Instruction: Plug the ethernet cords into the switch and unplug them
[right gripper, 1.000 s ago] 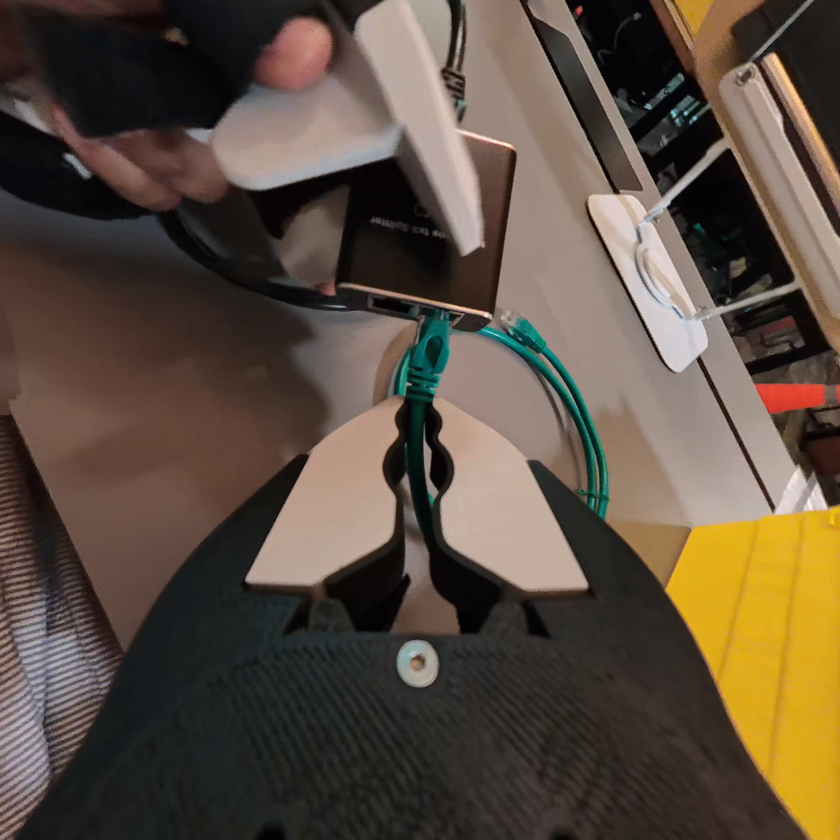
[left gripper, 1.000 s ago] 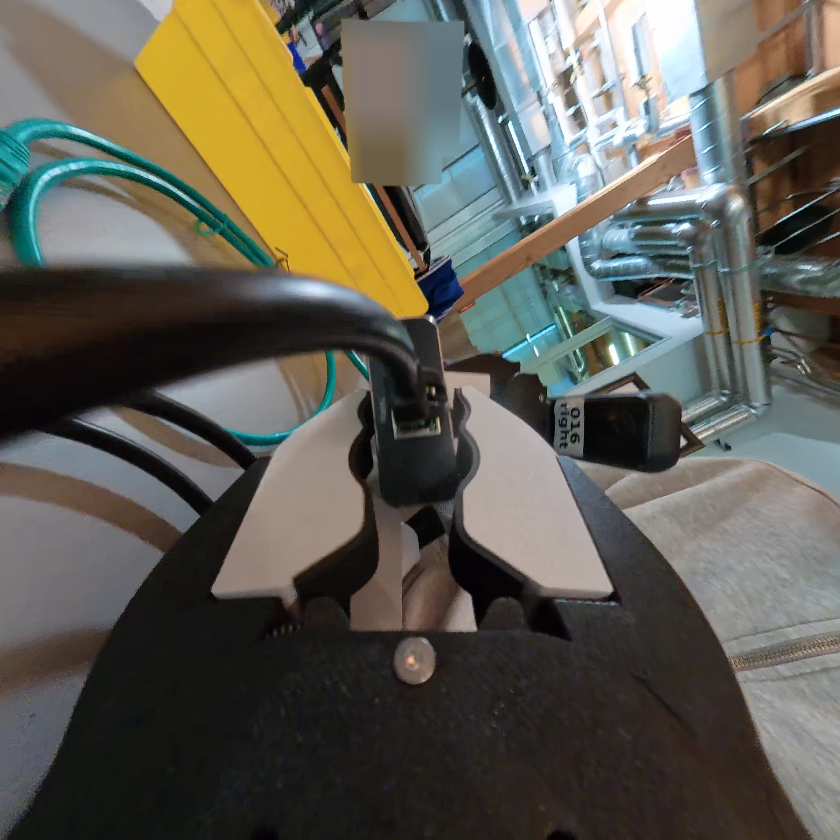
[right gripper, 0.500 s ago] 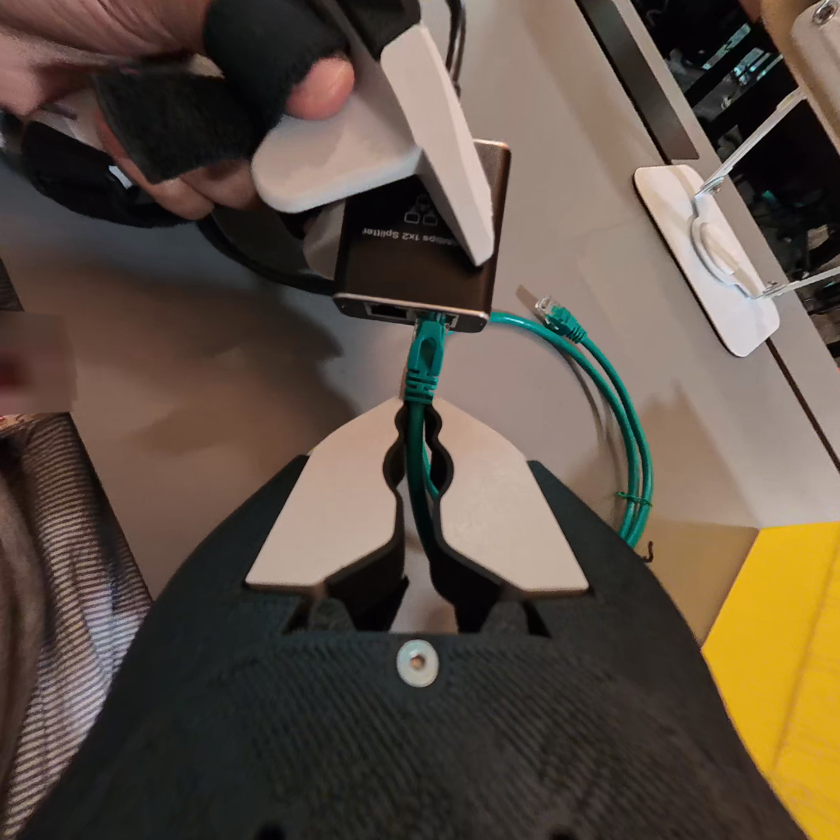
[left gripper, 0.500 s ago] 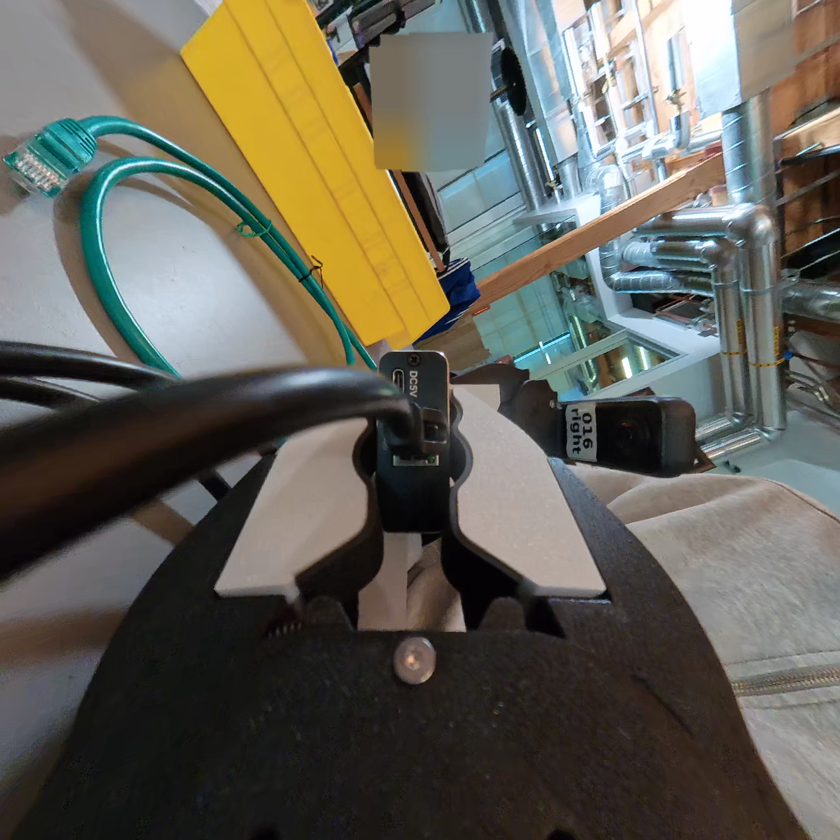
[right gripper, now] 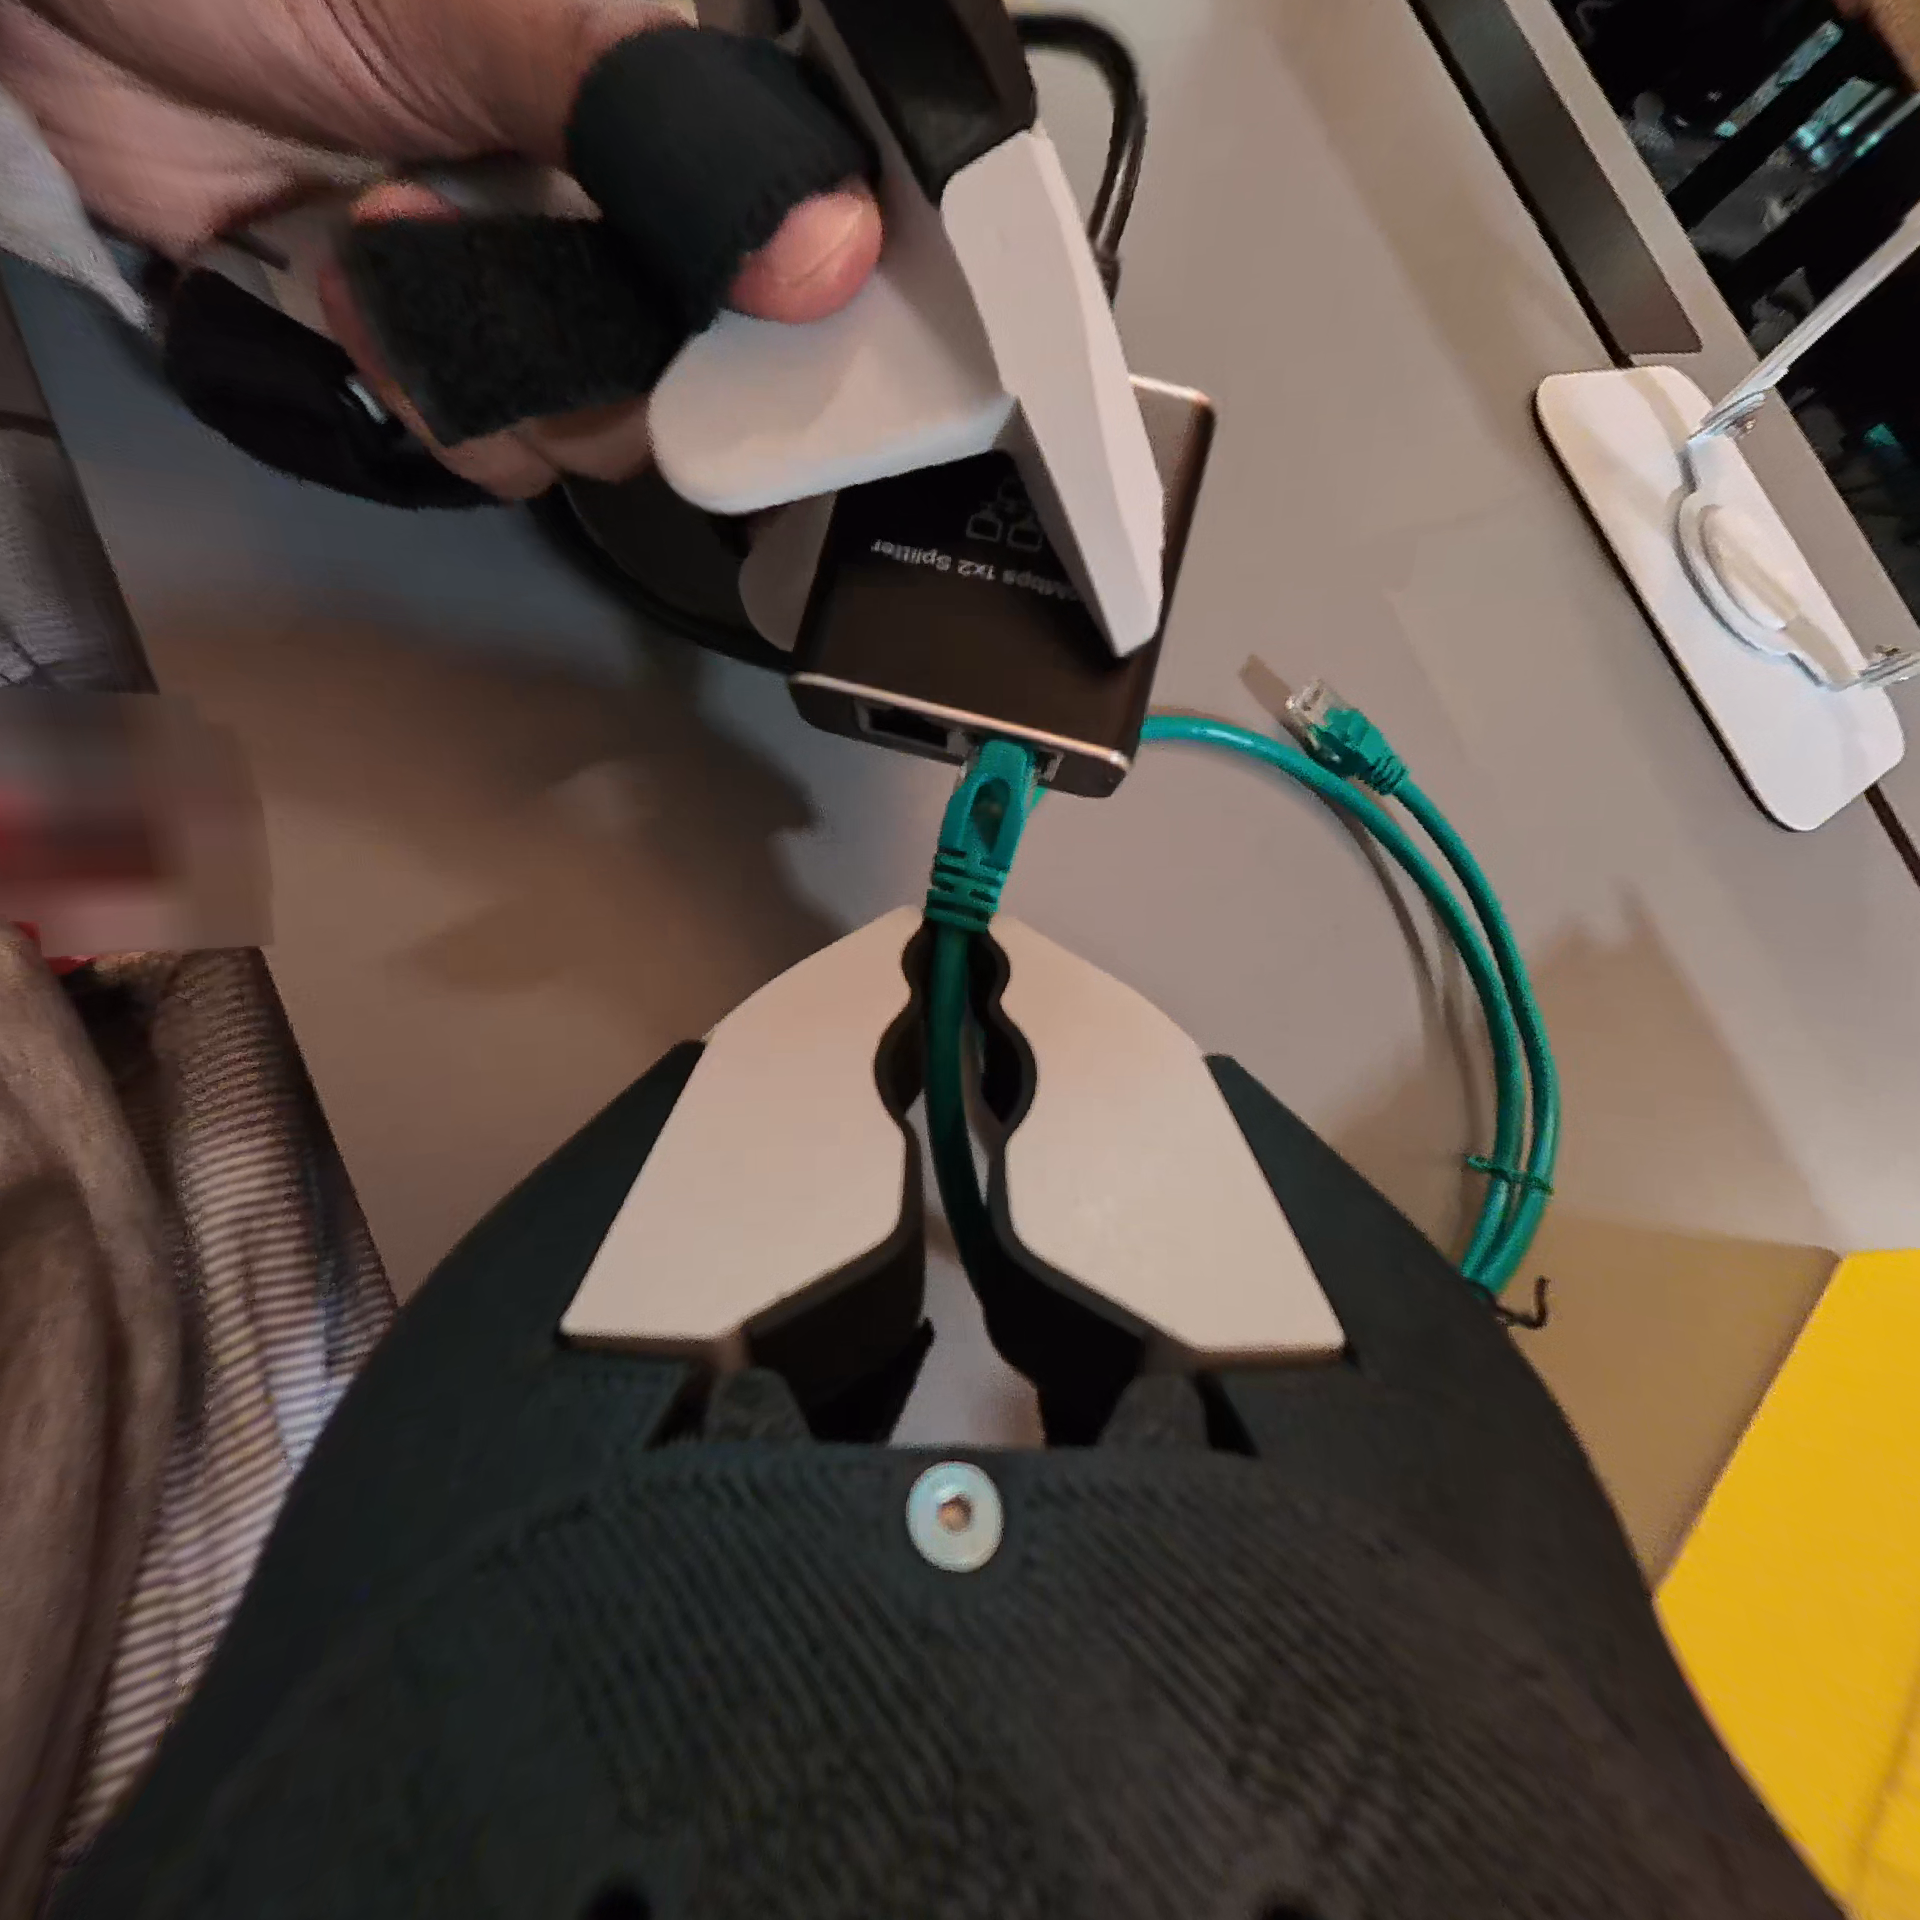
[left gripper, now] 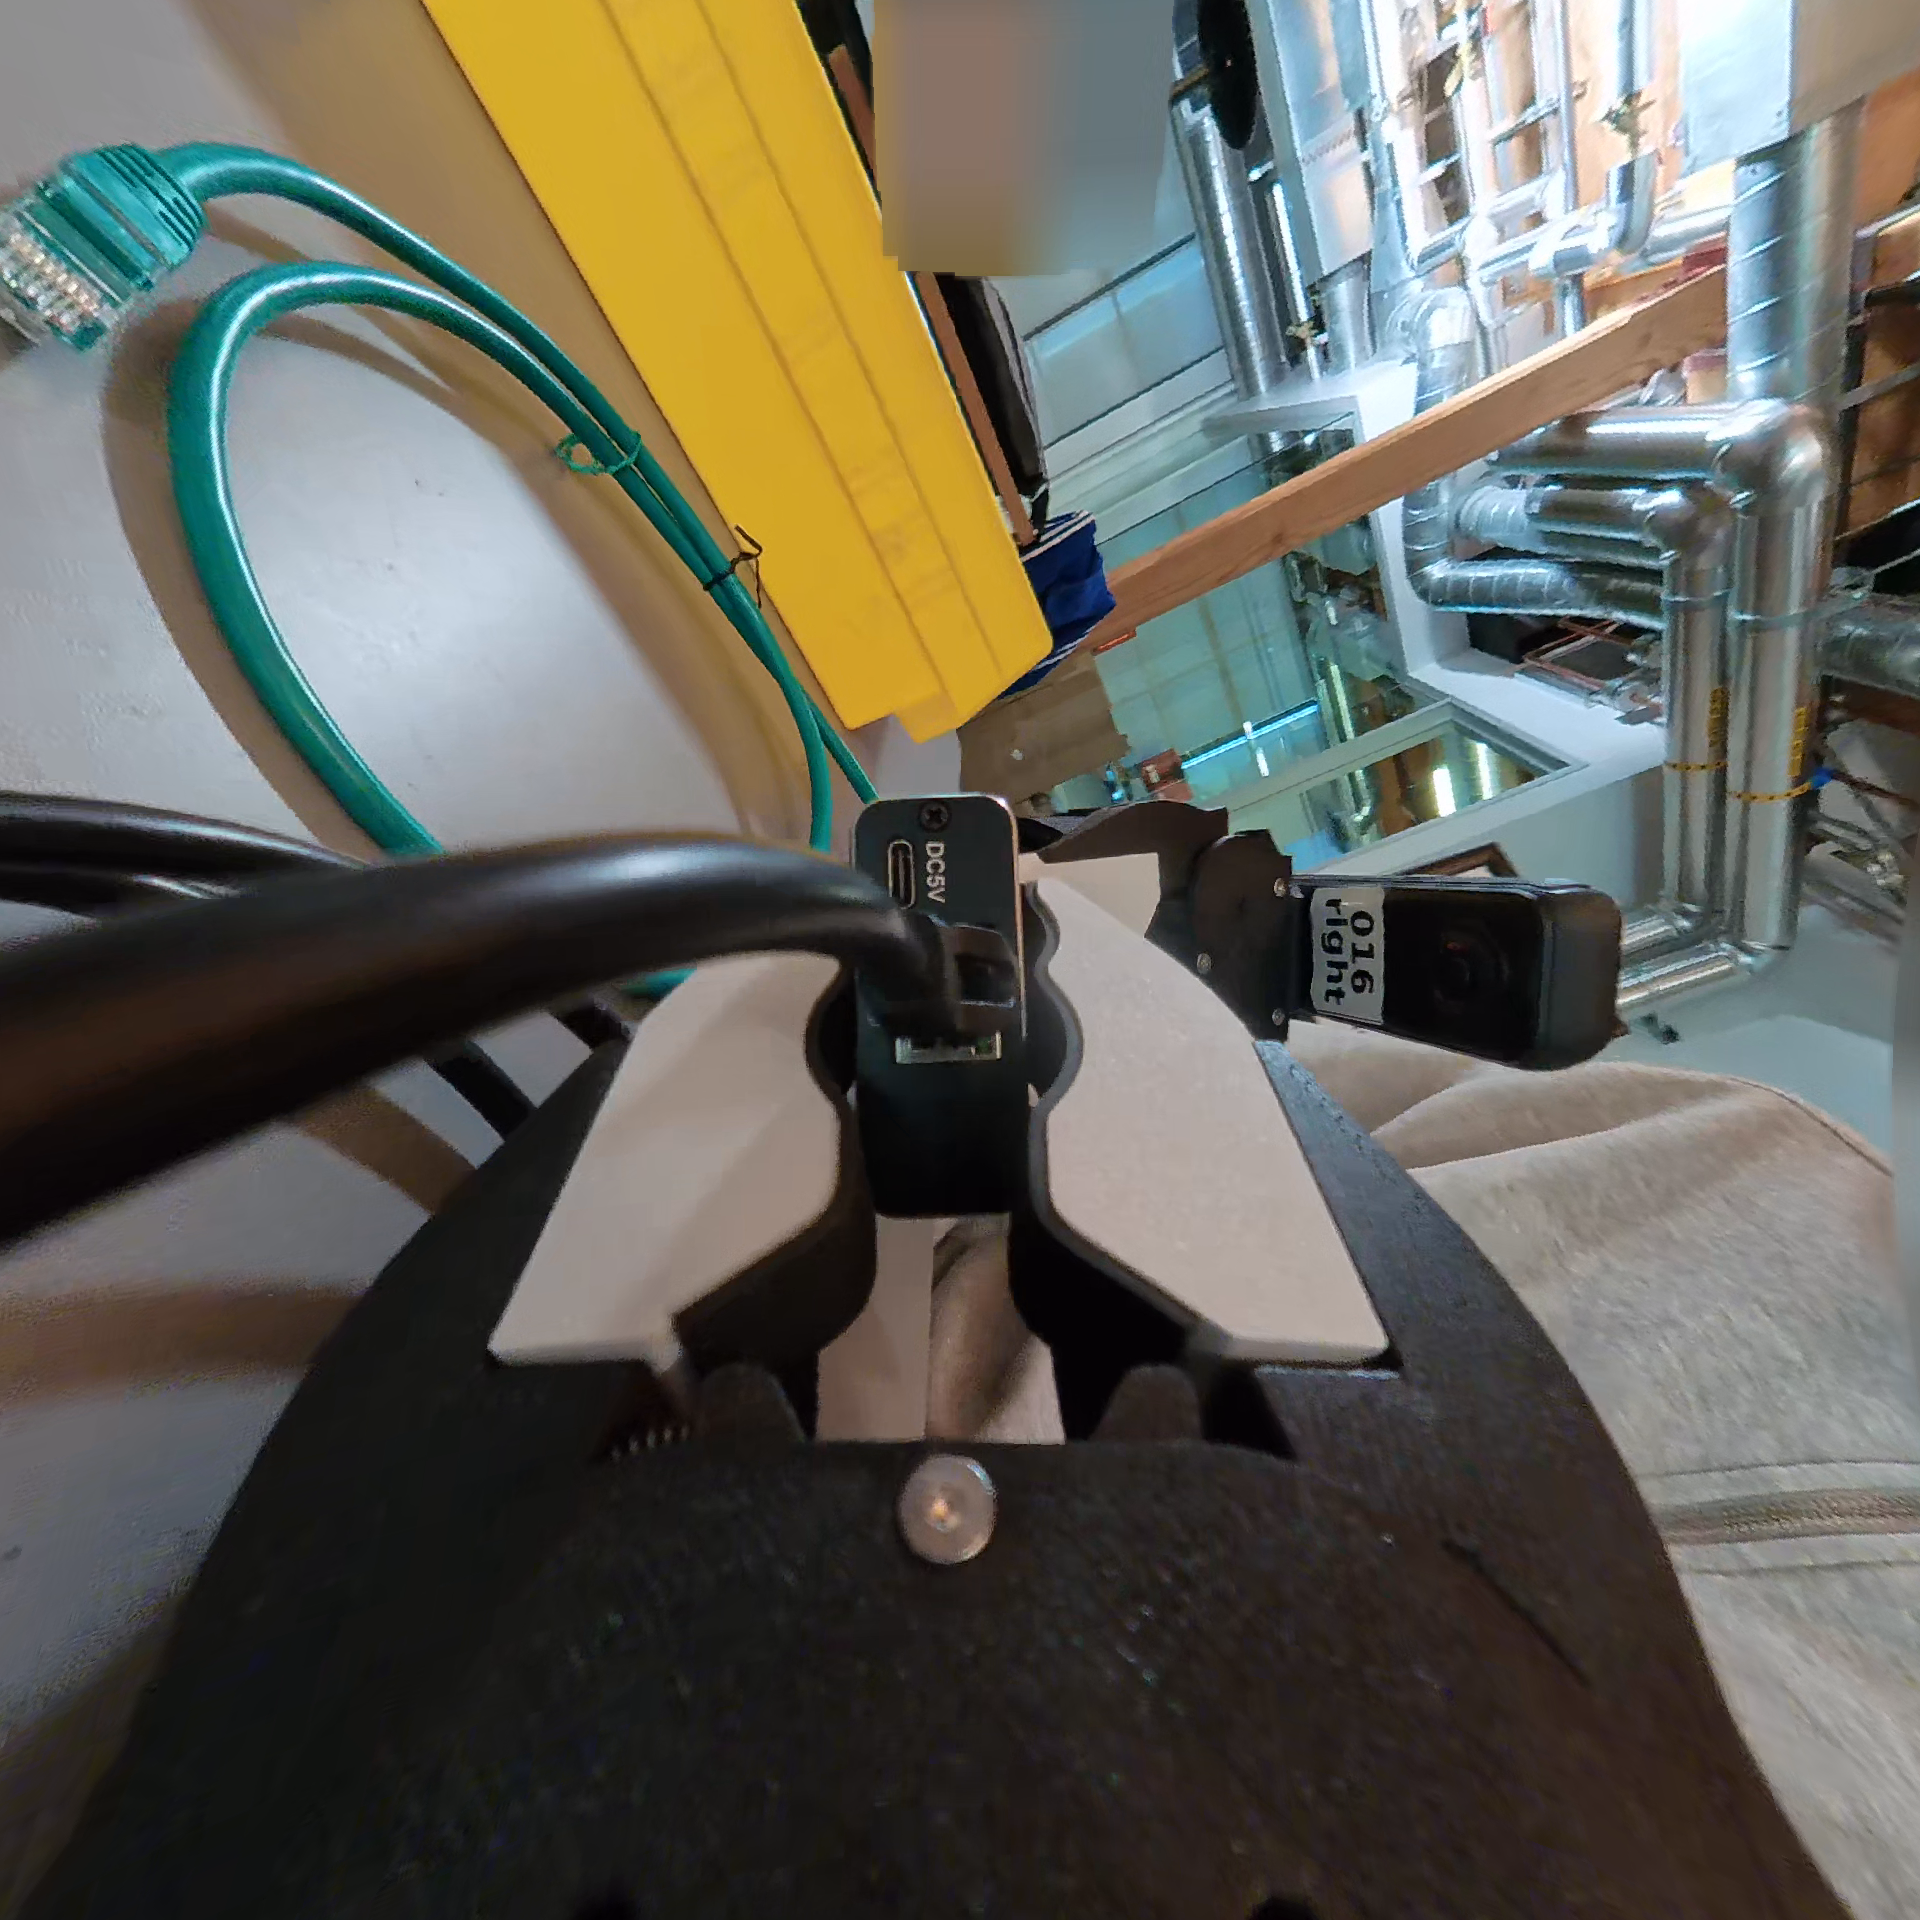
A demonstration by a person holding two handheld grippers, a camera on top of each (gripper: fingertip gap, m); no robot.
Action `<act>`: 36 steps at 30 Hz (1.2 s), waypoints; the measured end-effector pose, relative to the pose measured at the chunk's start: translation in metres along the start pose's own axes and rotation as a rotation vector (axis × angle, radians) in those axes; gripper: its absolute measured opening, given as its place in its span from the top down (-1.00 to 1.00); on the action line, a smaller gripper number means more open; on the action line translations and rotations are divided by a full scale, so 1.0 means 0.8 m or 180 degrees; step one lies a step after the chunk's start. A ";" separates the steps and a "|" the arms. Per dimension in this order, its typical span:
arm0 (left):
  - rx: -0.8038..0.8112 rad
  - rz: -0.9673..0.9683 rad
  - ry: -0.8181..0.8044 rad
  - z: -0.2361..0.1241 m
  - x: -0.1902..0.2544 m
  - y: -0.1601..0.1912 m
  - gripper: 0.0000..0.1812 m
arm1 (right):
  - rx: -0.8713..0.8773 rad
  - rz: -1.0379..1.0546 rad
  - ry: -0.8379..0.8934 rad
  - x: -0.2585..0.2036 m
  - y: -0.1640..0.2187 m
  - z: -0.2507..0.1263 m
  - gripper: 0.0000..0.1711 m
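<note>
My left gripper point(left gripper: 940, 987) is shut on the small black switch point(left gripper: 935, 1122), held above the table. A thick black cable point(left gripper: 436, 935) is plugged into the switch's near end. In the right wrist view the switch point(right gripper: 966, 634) sits between the left gripper's white fingers point(right gripper: 1049, 416). My right gripper point(right gripper: 956, 935) is shut on the green ethernet cord point(right gripper: 951, 1049) just behind its plug point(right gripper: 982, 800). That plug sits in the right-hand port; the port beside it is empty. The cord's other plug point(right gripper: 1340, 727) lies free on the table and also shows in the left wrist view point(left gripper: 73, 260).
A yellow bin point(left gripper: 748, 343) stands on the grey table point(right gripper: 520, 831) beside the cord loop. A white plate with a clear holder point(right gripper: 1714, 592) lies at the table's far edge. A person's hand with black finger sleeves point(right gripper: 582, 270) holds the left gripper.
Both grippers have shifted together over the table, and the switch now sits lower and nearer in the right wrist view. The green plug has stayed in the port.
</note>
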State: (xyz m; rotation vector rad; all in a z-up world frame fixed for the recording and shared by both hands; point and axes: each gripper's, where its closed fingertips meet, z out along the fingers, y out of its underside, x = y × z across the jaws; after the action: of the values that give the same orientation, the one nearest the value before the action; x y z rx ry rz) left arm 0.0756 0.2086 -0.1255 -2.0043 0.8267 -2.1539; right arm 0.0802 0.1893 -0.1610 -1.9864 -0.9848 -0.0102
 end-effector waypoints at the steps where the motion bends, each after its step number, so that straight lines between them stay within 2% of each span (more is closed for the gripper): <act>1: 0.0020 -0.0061 0.0050 -0.001 0.001 -0.002 0.69 | 0.0042 0.0033 -0.0016 0.000 -0.003 -0.001 0.95; 14: 0.0100 -0.0092 0.0191 -0.004 0.005 -0.005 0.67 | 0.0156 0.0104 -0.0050 -0.004 -0.008 0.004 0.93; 23: 0.0126 -0.0116 0.0319 -0.005 0.010 -0.007 0.60 | 0.0355 0.0613 -0.0291 -0.001 -0.012 0.003 0.94; 36: 0.0172 -0.0170 0.0388 -0.008 0.012 -0.010 0.60 | 0.0458 0.0850 -0.0441 -0.004 -0.016 0.003 0.92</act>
State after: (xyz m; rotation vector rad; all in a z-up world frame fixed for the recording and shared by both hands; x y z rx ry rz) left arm 0.0707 0.2140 -0.1136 -1.9071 0.7287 -2.3214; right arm 0.0691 0.1928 -0.1542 -1.9895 -0.7756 0.3405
